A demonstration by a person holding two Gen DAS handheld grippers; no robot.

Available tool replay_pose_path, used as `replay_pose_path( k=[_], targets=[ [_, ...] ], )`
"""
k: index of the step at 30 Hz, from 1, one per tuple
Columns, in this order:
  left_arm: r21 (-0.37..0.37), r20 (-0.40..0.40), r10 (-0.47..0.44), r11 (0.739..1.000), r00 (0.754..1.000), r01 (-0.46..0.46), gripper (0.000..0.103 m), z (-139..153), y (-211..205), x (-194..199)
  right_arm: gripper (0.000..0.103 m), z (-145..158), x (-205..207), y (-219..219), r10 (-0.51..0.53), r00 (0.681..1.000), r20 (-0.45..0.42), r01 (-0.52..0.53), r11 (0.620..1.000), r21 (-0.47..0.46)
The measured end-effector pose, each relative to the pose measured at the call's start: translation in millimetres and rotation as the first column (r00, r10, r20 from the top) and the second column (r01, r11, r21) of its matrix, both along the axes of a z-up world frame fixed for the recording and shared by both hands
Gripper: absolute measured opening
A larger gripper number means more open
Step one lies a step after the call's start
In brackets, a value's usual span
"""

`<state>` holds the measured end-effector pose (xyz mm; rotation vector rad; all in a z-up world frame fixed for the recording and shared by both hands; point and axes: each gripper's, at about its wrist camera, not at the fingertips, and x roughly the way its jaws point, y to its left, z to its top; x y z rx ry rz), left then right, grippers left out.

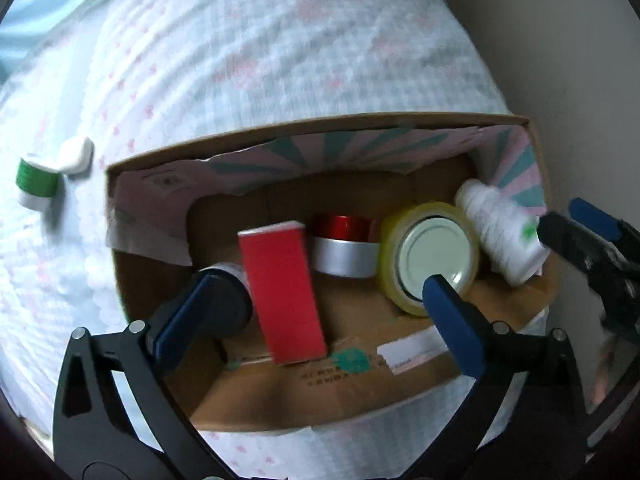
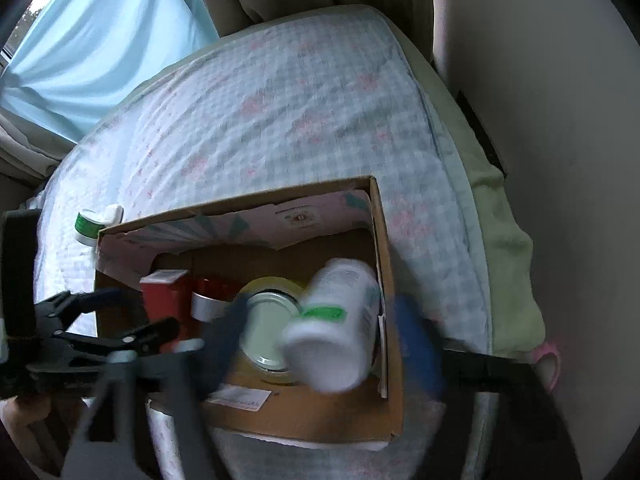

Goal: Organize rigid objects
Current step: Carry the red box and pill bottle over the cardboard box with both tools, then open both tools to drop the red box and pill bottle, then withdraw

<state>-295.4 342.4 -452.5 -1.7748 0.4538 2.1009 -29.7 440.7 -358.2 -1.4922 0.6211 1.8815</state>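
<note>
An open cardboard box (image 1: 360, 384) sits on the bed. In it are a red box (image 1: 284, 292), a red and silver tape roll (image 1: 346, 248), a clear tape roll around a white lid (image 1: 430, 256), a dark-capped jar (image 1: 224, 304) and a white bottle (image 1: 500, 232). My left gripper (image 1: 316, 320) is open over the box, with the red box loose between its fingers. My right gripper (image 2: 324, 344) is open, fingers spread either side of the white bottle (image 2: 340, 324), which lies loose in the box (image 2: 316, 420). A green and white bottle (image 1: 38, 184) with an open flip cap lies outside, left of the box.
The bed has a checked floral sheet (image 1: 260, 52). A wall (image 2: 560, 120) runs along the bed's right side. Blue curtains (image 2: 100, 40) hang at the far left. The green bottle also shows in the right wrist view (image 2: 90, 226).
</note>
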Motion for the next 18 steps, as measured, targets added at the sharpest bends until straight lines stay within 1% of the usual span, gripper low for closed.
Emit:
replay_pose_path(
  k=[1,5,8,12,18],
  targets=[
    [-0.002,-0.005,-0.001,1.000,1.000,0.001,0.103,1.6,-1.0,1.5,0.103,1.5,2.2,-1.8,0.004,1.000,-0.014,-0.004,1.000,0.000],
    [-0.019,-0.025,-0.009,1.000,1.000,0.009,0.103,10.0,-9.1,10.7,0.103,-2.5,15.1,-7.9,-0.020,1.000,-0.013,0.020,0.999,-0.041],
    [-0.014,-0.024,-0.003,1.000,1.000,0.002,0.103,14.5,-14.3,14.2,0.103,-5.1,21.5,-11.6,-0.031,0.999,-0.028,0.029,0.998,-0.050],
    [-0.016,-0.034,0.004,1.000,0.999,-0.005,0.103,19.9,-18.0,19.8,0.103,-3.8,23.1,-14.7,-0.025,1.000,-0.013,0.025,0.999,-0.023],
    [-0.007,-0.058,0.004,1.000,0.998,-0.005,0.103,36.4,-24.6,30.9,0.103,12.7,21.1,-22.6,-0.028,0.999,-0.034,0.028,1.000,0.005]
  ],
)
